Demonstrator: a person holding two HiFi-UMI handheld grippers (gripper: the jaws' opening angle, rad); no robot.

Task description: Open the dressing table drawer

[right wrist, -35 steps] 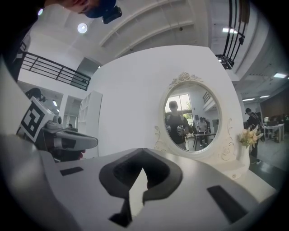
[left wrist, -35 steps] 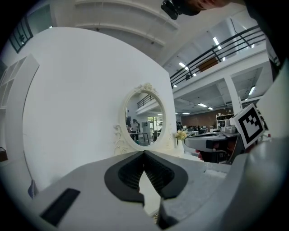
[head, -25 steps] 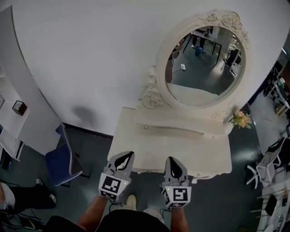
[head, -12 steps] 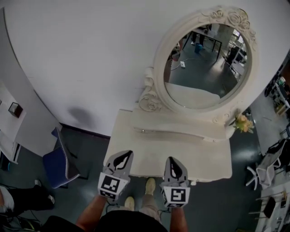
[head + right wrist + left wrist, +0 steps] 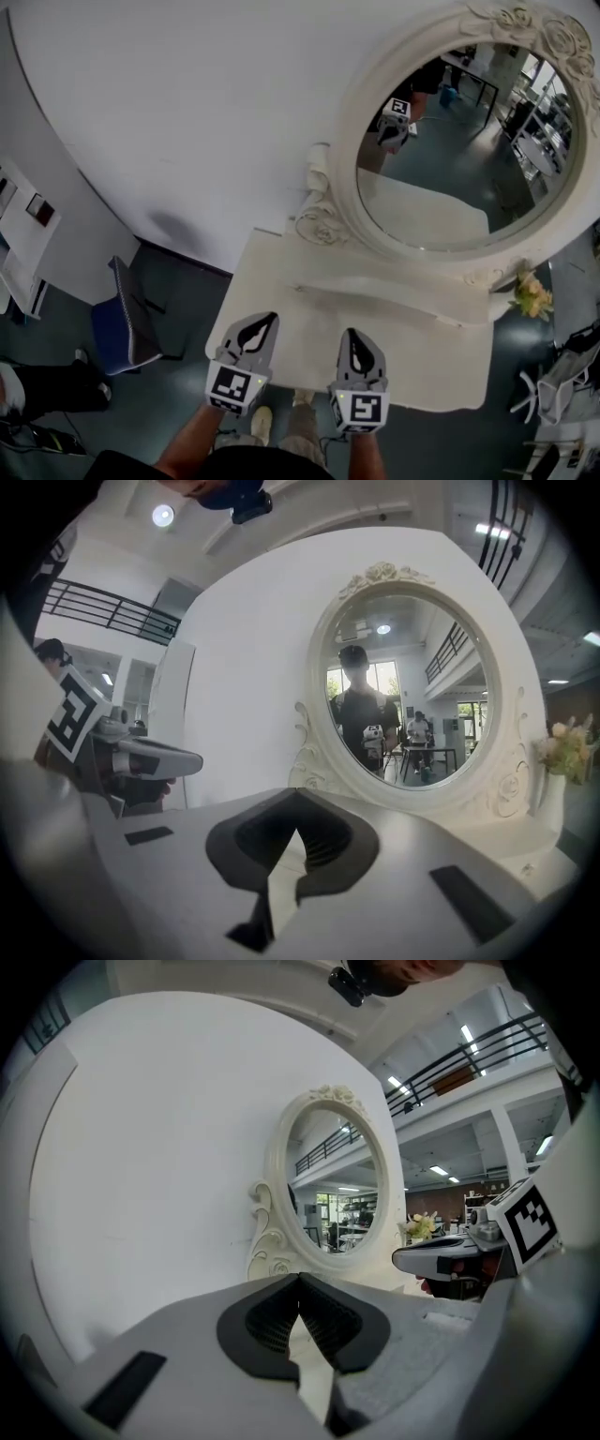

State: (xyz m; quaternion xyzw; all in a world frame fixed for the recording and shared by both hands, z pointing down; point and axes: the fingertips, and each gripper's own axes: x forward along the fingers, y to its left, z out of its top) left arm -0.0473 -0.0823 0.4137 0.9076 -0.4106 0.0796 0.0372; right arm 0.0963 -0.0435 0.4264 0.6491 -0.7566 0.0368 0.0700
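The cream dressing table (image 5: pixel 281 295) stands against the white wall, with a big oval mirror (image 5: pixel 459 150) in a carved frame. A low raised tier (image 5: pixel 375 292) runs under the mirror. The table's front face is hidden beneath its top. My left gripper (image 5: pixel 270 317) is shut and empty over the table's front left corner. Shut and empty too, my right gripper (image 5: pixel 351 331) hangs over the front edge beside it. In the left gripper view the left gripper (image 5: pixel 300 1279) points at the mirror (image 5: pixel 333 1185). In the right gripper view the right gripper (image 5: pixel 298 794) faces the mirror (image 5: pixel 412 686).
A small bunch of flowers (image 5: pixel 532 295) sits at the table's right end. A blue chair (image 5: pixel 127 319) stands on the floor to the left, with white shelving (image 5: pixel 23 234) beyond it. My shoes (image 5: pixel 261 422) show below the grippers. Office furniture stands at the far right.
I have stepped closer: the table and mirror loom larger. Both grippers moved forward from in front of the table to over its front edge, still shut.
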